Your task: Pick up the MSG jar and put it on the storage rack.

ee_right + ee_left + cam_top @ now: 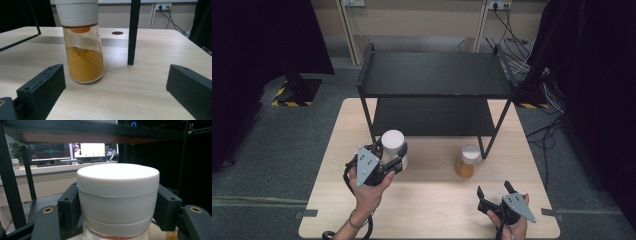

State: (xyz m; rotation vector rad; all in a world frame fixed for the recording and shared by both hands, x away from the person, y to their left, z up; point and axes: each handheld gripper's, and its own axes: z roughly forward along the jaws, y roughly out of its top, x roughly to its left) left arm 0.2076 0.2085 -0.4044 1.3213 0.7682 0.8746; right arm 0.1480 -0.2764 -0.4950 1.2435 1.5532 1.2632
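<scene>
At the lower left of the high view, the person's left hand [368,192] comes up from the bottom edge and carries the left gripper [393,156], whose grey three-cornered plate faces the camera and whose jaws are clamped on the white-capped jar [394,148] just left of the frame's centre. The left gripper view looks along those jaws from close behind: the jar's broad white cap [117,195] sits in the middle of the frame, a black pad presses on it from either side, and a strip of clear glass shows below the cap at the bottom edge. Whether the jar's base touches the table cannot be told. Above and behind the jar in the high view stands the black two-level shelf [434,75], taking up the upper middle of the frame, its feet on the light wooden table [427,200]. To the right of centre, beside the shelf's front right leg, stands a second jar, the orange powder jar [467,162], upright on the table and well apart from the held one. The right gripper view has it upper left of centre [83,50], its white cap cut off by the top edge, with the shelf leg [132,32] just to its right. At the lower right of the high view the right hand [512,225] holds the right gripper [494,190], its jaws spread apart with nothing between them, pointing toward the orange powder jar but well short of it.
</scene>
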